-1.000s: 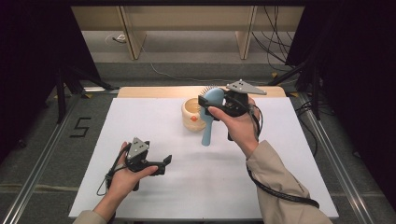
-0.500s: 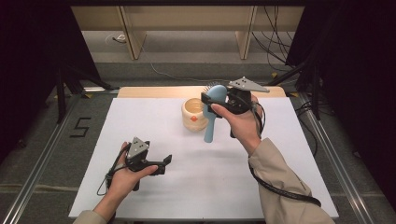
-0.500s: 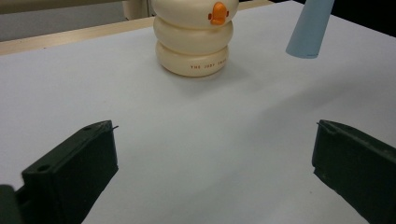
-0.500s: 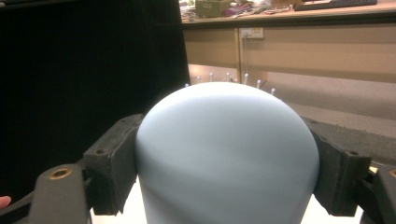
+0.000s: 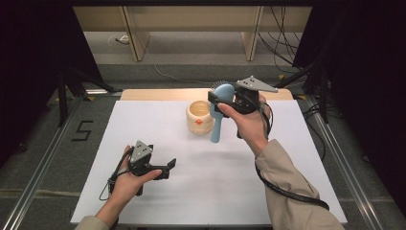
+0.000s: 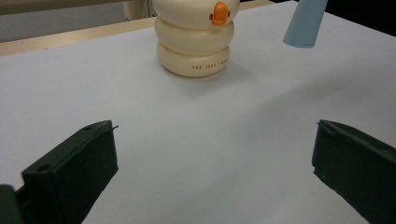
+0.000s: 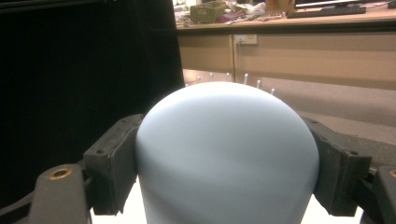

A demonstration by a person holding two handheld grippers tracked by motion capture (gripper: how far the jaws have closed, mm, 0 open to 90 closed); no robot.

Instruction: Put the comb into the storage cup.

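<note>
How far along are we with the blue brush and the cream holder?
Done: the right gripper has the light blue plastic hairbrush clamped by its head, handle down, off the white table. In hand: carrying it beside the cream ringed duck-beak cup. Left: lowering the handle into the cup, probably. The left gripper rests open.

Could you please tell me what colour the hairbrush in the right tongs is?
Pale blue; the hairbrush shows best in the right gripper view.

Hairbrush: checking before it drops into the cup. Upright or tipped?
Upright: the hairbrush hangs handle-down from the right tongs.
</note>
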